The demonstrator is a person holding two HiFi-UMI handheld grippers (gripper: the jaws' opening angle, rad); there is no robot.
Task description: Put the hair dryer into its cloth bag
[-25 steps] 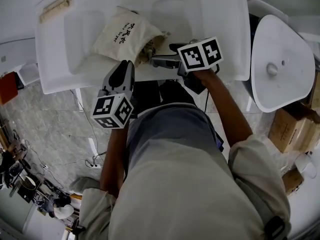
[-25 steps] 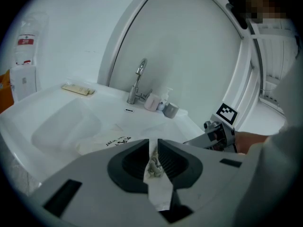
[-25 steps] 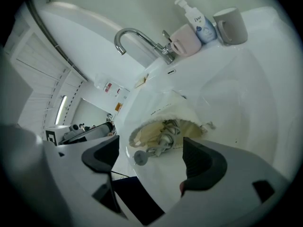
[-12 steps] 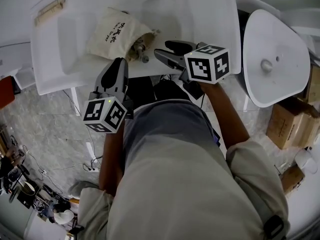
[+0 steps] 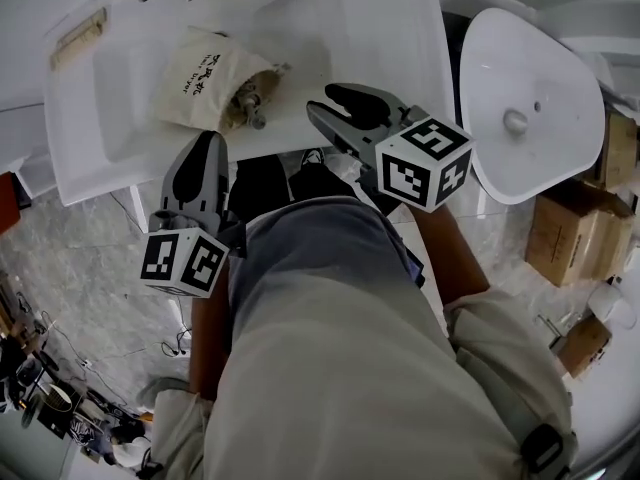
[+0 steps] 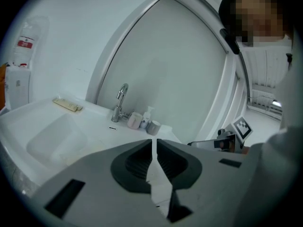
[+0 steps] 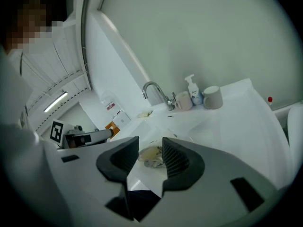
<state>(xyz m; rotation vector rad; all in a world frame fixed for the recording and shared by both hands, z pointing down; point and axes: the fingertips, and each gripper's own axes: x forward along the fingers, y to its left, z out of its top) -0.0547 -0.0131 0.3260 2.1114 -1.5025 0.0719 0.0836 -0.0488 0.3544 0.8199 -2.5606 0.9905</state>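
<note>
the cream cloth drawstring bag with dark lettering (image 5: 200,80) lies on the white moulded washbasin counter (image 5: 380,38). the hair dryer (image 5: 247,101) looks to be inside it, with only a brownish, metallic bit showing at the open mouth facing the person.

both claws hang clear of the counter's near edge, touching nothing. the left gripper (image 5: 208,146) has just been closing; its jaws are all but together with only a sliver of gap, and nothing is in them. the right gripper (image 5: 330,103) has also just been closing; its jaws are visibly apart and empty, and the bag lies well beyond them.

to my eye the packing is nearly finished and the mouth needs tidying. i'd pin the bag's body with the left claw. the right should come in low at the rim and pinch cloth alone, not the dryer. drawing the cloth over the exposed end would be better than pushing the dryer, which would likely slide the bag on that slick counter.
</note>
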